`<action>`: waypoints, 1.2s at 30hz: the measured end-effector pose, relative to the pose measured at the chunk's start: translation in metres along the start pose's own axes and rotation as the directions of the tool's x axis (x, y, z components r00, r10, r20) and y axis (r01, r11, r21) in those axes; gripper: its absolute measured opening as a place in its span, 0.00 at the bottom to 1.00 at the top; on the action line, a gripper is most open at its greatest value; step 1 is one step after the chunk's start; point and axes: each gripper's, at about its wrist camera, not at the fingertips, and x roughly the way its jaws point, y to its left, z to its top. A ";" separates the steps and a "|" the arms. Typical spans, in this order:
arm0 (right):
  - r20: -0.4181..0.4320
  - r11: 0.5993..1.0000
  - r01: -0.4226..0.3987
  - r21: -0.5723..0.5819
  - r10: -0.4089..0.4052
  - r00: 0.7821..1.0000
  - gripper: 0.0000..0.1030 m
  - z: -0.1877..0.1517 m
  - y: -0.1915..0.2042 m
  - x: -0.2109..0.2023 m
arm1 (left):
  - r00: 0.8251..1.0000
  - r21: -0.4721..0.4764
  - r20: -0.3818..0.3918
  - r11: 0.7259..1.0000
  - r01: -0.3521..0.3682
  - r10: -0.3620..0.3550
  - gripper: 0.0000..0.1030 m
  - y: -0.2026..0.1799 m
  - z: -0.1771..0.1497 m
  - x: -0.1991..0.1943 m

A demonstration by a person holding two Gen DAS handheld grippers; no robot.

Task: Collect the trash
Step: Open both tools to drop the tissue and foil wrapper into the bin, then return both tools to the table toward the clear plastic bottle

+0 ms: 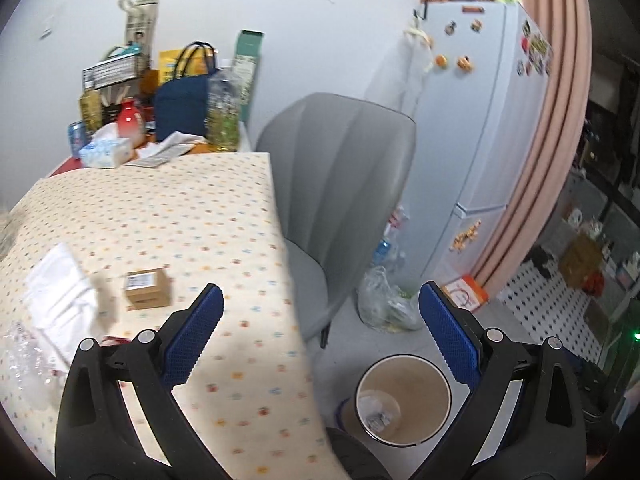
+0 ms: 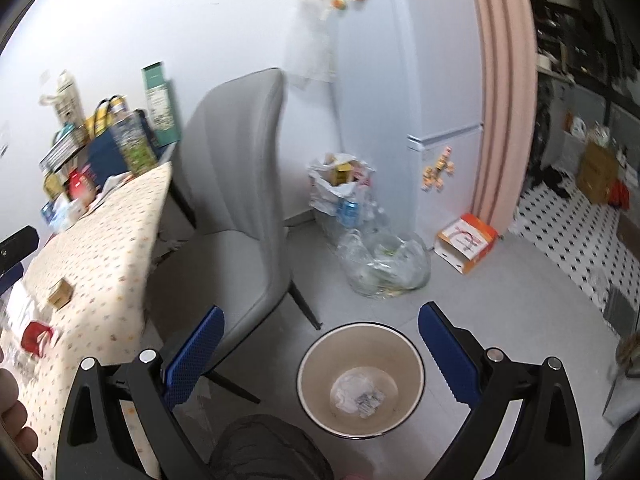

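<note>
Left gripper (image 1: 320, 304) and right gripper (image 2: 320, 324) wide, empty | small cardboard box (image 1: 147, 288) on table (image 1: 168, 208) beyond bin (image 1: 403, 396): light, stiff; pinch flat sides

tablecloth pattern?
Cream tablecloth with small multicoloured dots; clearest in the left wrist view.

left gripper (image 1: 320, 308) fingers spread wide, right gripper (image 2: 320, 330) likewise, both empty
</note>
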 end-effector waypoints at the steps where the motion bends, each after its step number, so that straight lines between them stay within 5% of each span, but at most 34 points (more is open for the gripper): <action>1: -0.002 1.000 -0.016 -0.010 0.016 1.000 0.93 0.000 0.007 -0.003 | 1.000 -0.008 0.004 1.000 -0.001 0.001 0.94 0.005 -0.002 -0.003; 8: 0.031 0.989 -0.122 -0.084 0.125 0.992 0.93 0.001 0.055 -0.027 | 1.000 -0.035 0.025 0.999 -0.015 0.015 0.94 0.042 -0.013 -0.030; 17: 0.007 0.960 -0.230 -0.158 0.235 0.972 0.93 -0.005 0.107 -0.038 | 0.991 -0.072 0.036 0.990 -0.123 0.126 0.94 0.097 -0.023 -0.063; 36: -0.066 0.871 -0.358 -0.336 0.357 0.932 0.93 -0.033 0.208 -0.051 | 0.960 -0.279 -0.032 0.920 -0.276 0.278 0.92 0.214 -0.086 -0.105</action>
